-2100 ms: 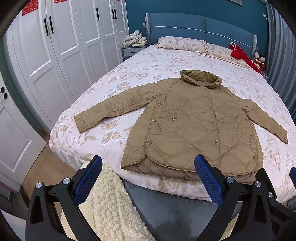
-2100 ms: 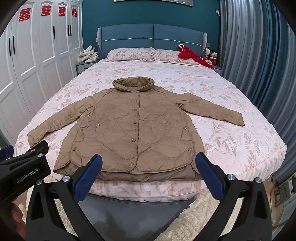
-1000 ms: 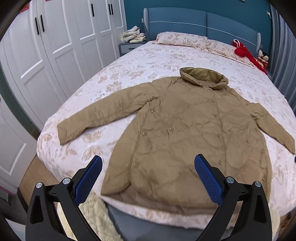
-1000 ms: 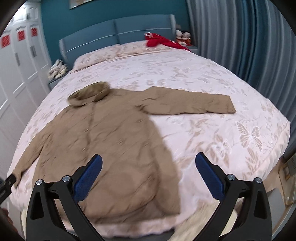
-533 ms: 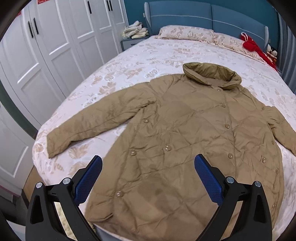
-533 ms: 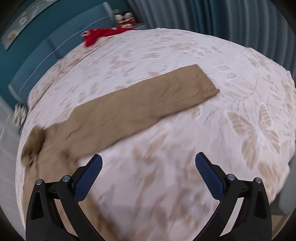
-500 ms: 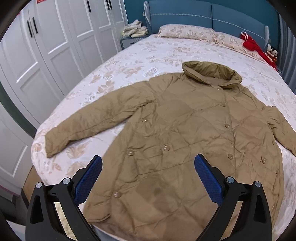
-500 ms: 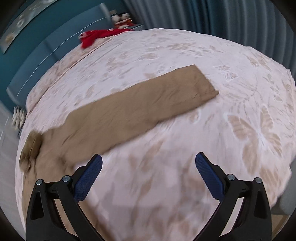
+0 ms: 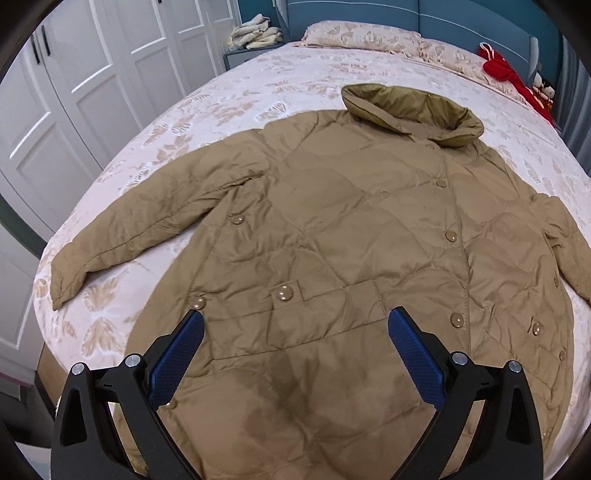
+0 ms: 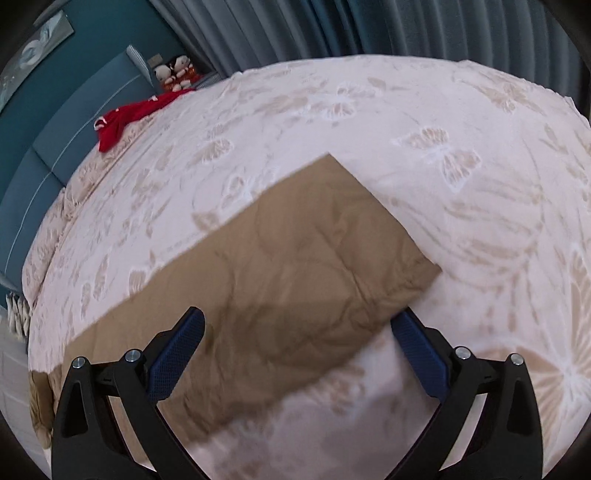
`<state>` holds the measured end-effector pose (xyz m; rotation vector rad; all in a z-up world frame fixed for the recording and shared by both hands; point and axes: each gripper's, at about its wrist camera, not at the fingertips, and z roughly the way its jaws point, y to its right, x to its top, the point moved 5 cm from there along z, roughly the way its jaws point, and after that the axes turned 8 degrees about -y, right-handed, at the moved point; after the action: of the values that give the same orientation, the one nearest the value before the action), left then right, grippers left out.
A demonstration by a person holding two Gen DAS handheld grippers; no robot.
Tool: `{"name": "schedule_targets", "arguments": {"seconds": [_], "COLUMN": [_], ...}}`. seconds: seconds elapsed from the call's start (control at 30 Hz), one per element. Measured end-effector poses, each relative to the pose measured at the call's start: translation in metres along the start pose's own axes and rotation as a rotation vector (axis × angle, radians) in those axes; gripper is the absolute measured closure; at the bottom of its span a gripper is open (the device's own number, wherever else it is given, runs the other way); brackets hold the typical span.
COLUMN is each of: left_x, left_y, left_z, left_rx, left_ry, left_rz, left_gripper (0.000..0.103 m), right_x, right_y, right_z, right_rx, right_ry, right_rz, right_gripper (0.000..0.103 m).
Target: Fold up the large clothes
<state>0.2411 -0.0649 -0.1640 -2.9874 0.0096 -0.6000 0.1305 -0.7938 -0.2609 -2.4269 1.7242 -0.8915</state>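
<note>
A tan quilted jacket [image 9: 351, 229] lies flat, front up, on the bed with both sleeves spread out and its collar toward the headboard. My left gripper [image 9: 295, 325] is open and hovers over the jacket's lower front, near the pocket flap. My right gripper [image 10: 299, 325] is open and hovers close over the cuff end of the jacket's right sleeve [image 10: 314, 266]. Neither gripper holds anything.
The bed [image 9: 236, 96] has a pink floral cover [image 10: 461, 155]. A red garment [image 9: 506, 74] lies near the pillows, also in the right wrist view [image 10: 125, 118]. White wardrobes [image 9: 92, 74] stand on the left, grey curtains [image 10: 369, 29] on the right.
Both grippers moved forward and down over the bed. The left one closed in on the jacket's lower front, the right one swung to the right sleeve cuff.
</note>
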Motion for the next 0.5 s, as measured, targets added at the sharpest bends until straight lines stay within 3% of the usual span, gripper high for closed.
{"name": "schedule_targets", "arguments": {"seconds": [0.03,0.07,0.13,0.17,0.23,0.33,0.5], "left_x": [0.001,0.002,0.004,0.005,0.008,0.012,0.018], "left_y": [0.001,0.002,0.001,0.001,-0.002,-0.01,-0.027], "left_z": [0.003,0.005,0.009,0.011,0.013,0.015,0.015], "left_rx": [0.003,0.005,0.012,0.014,0.013,0.013,0.0], "left_ry": [-0.003,-0.005,-0.008,-0.009,-0.01,-0.004,0.0], "left_rz": [0.002,0.002,-0.002,-0.006,-0.018,-0.036,-0.075], "left_gripper": [0.005,0.005,0.005,0.005,0.005,0.005,0.005], "right_x": [0.003,0.003,0.006,0.008,0.007,-0.003,-0.089], "right_y": [-0.003,-0.007,-0.017,-0.026,-0.045,-0.101,-0.243], "right_z": [0.001,0.002,0.003,0.0,-0.013,-0.048,-0.118], "right_rx": [-0.01,-0.015,0.018,0.036,0.081,0.224,0.516], "right_ry": [0.005,0.003,-0.003,0.001,0.03,0.063,0.015], "right_rz": [-0.003,-0.013,-0.035,-0.046,-0.069,-0.166,-0.488], "right_gripper": [0.026,0.035,0.073,0.081,0.089,0.092,0.092]}}
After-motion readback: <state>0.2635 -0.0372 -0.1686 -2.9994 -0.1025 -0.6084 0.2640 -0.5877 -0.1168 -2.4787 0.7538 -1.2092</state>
